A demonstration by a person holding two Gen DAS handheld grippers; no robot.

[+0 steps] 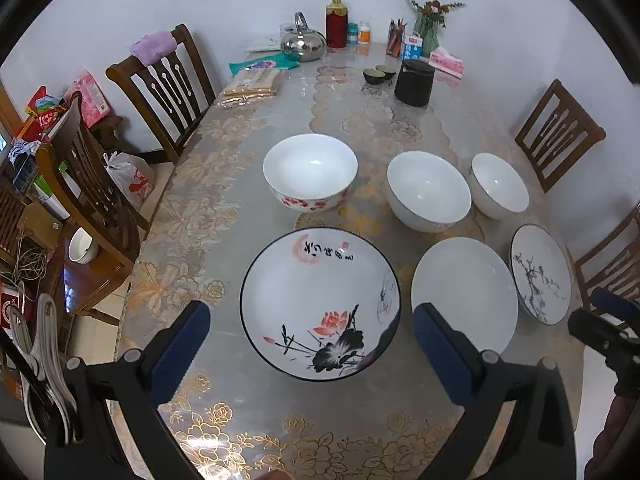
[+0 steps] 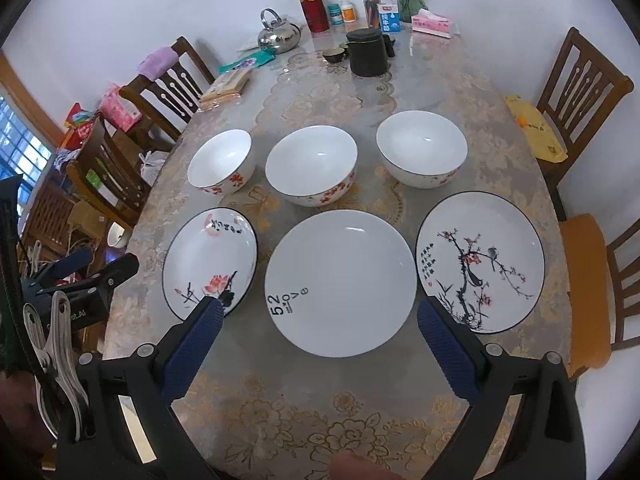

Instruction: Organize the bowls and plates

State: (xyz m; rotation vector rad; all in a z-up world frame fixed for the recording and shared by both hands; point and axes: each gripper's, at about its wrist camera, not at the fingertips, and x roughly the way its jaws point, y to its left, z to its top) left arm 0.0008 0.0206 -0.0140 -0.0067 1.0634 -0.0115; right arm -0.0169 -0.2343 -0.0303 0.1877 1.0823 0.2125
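Hovering claws: the left claw (image 1: 310,350) and the right claw (image 2: 320,346) both hang above the near edge of the desk (image 2: 360,412), each with its blue-padded fingers spread wide apart and holding nothing.
Desk: a long surface under a clear cover with gold floral lace beneath.
Near row, left: a round white black-rimmed plate painted with a pink lotus (image 1: 320,304) lies flat, directly ahead of the left claw.
Near row, middle: a plain white round plate printed "52 love" (image 2: 340,282) lies between the other two plates, close to both; it sits between the right claw's fingers in the right wrist view.
Near row, right: a white black-rimmed plate painted with a plum branch and birds (image 2: 480,266) lies flat.
Far row, left: a white ceramic bowl with red blossoms on its side (image 1: 310,172) stands upright behind the lotus plate.
Far row, middle: a second white bowl with red blossoms (image 2: 311,170) stands upright behind the plain plate.
Far row, right: a third white bowl with faint red marks low on its side (image 2: 422,148) stands upright, apart from the middle one.
Stacking: none; all six pieces rest separately.
Far end: a steel kettle (image 2: 279,34), a red and gold bottle (image 2: 314,6) and a dark cylindrical canister (image 2: 368,54) stand near the wall.
Surroundings: wooden chairs (image 1: 164,88) line both sides.
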